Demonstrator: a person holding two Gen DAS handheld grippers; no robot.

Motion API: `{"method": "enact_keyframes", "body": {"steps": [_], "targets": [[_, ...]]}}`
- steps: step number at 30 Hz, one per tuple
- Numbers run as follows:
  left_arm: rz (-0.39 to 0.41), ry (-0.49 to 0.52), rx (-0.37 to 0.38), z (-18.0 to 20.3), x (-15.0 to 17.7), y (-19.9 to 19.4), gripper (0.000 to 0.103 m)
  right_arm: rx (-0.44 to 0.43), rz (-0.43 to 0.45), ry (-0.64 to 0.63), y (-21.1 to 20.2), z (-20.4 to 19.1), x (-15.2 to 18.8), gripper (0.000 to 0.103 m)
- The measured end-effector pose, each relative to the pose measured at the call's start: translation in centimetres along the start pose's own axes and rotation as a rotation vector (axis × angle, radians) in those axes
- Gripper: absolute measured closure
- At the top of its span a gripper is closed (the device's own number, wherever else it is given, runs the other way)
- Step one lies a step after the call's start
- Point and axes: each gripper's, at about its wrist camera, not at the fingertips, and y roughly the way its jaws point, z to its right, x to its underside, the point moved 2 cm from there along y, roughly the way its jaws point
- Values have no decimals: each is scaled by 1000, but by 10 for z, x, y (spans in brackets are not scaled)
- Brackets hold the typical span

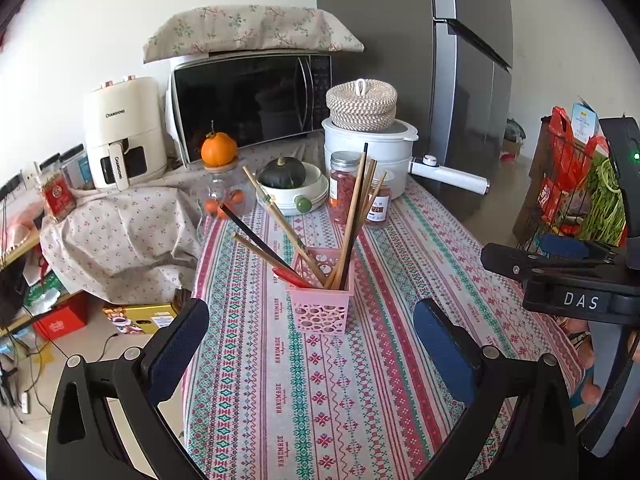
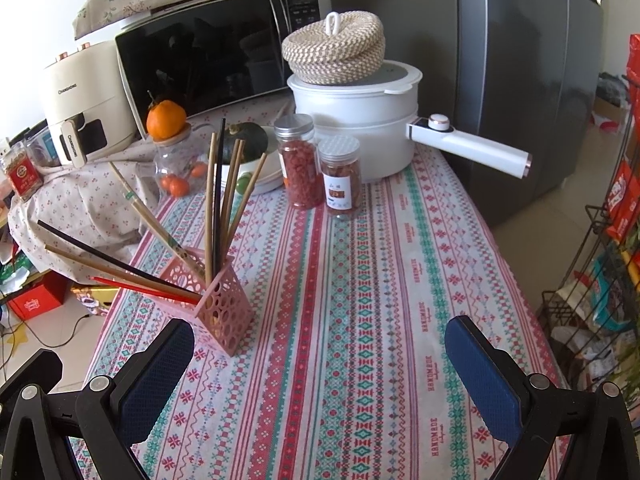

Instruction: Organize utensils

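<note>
A pink perforated basket [image 1: 322,300] [image 2: 219,308] stands on the patterned tablecloth [image 1: 400,360] [image 2: 360,300]. It holds several chopsticks [image 1: 352,216] [image 2: 218,200], wooden, black and red; some stand upright, others lean far to the left. My left gripper [image 1: 310,344] is open just in front of the basket, nothing between its blue pads. My right gripper [image 2: 320,364] is also open and empty, with the basket beyond its left finger. In the left wrist view the right gripper's black body [image 1: 560,276] shows at the right edge.
Two jars of dried red food [image 2: 320,172], a white pot [image 2: 360,128] with a long handle and woven lid, a bowl with a squash [image 1: 286,184], a glass jar topped by an orange [image 1: 219,168], a microwave [image 1: 252,100] and an air fryer [image 1: 124,132] stand behind. A wire rack [image 2: 600,280] is right.
</note>
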Motion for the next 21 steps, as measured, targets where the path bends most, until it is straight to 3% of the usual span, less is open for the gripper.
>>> {"method": "enact_keyframes", "body": {"steps": [21], "targets": [[11,20,12,3,1,-3,0,3,-11,-9,3,1,3,0]]}}
